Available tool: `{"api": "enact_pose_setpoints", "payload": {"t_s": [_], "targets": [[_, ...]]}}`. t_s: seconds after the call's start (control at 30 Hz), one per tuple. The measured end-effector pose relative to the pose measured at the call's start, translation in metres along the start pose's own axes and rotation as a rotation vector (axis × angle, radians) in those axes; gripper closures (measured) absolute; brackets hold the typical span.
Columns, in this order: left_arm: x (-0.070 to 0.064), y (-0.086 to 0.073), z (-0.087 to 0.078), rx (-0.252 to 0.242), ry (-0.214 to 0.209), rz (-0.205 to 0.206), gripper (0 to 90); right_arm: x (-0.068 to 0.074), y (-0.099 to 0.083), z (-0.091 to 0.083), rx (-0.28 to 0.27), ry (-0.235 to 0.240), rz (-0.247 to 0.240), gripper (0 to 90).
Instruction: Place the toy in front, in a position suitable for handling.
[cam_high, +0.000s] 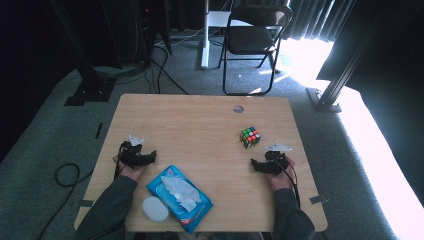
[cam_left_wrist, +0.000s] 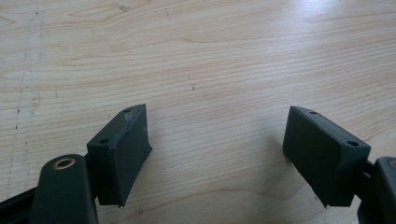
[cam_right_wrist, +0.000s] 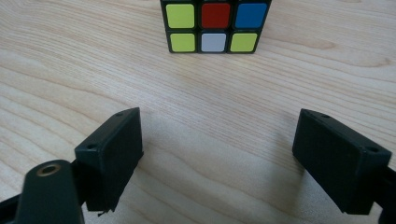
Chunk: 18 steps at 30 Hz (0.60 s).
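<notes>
Resting both on the tabletop, I keep the right gripper released, its jaws spread wide, near the cube. The left gripper is released too, beside the wipes.

The puzzle cube sits on the light wooden desk, toward its right half and a little beyond the middle. It is a black-framed 3-by-3 cube with coloured stickers, resting flat on 1 face, turned so that a corner edge points roughly toward the near side in the high view. Its top shows a mix of green, red, orange and yellow squares. In the right gripper view the cube stands upright and square-on, well apart from the jaws: the visible rows read yellow-green, red, blue above, and yellow-green, white, yellow-green below. Nothing touches it.
</notes>
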<state>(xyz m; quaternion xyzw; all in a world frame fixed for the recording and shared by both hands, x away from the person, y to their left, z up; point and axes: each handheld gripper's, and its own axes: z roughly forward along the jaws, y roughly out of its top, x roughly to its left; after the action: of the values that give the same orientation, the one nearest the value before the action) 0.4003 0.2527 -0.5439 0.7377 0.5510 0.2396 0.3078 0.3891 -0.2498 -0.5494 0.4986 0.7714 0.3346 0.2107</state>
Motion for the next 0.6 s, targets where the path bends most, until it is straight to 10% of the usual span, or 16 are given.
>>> {"api": "enact_pose_setpoints", "payload": {"t_s": [0.6], "targets": [[-0.0012,0.0008,0.0011,0.006,-0.007,0.008,19.3,0.0004,0.0029,0.0019,0.014,-0.020,0.022,14.2]]}}
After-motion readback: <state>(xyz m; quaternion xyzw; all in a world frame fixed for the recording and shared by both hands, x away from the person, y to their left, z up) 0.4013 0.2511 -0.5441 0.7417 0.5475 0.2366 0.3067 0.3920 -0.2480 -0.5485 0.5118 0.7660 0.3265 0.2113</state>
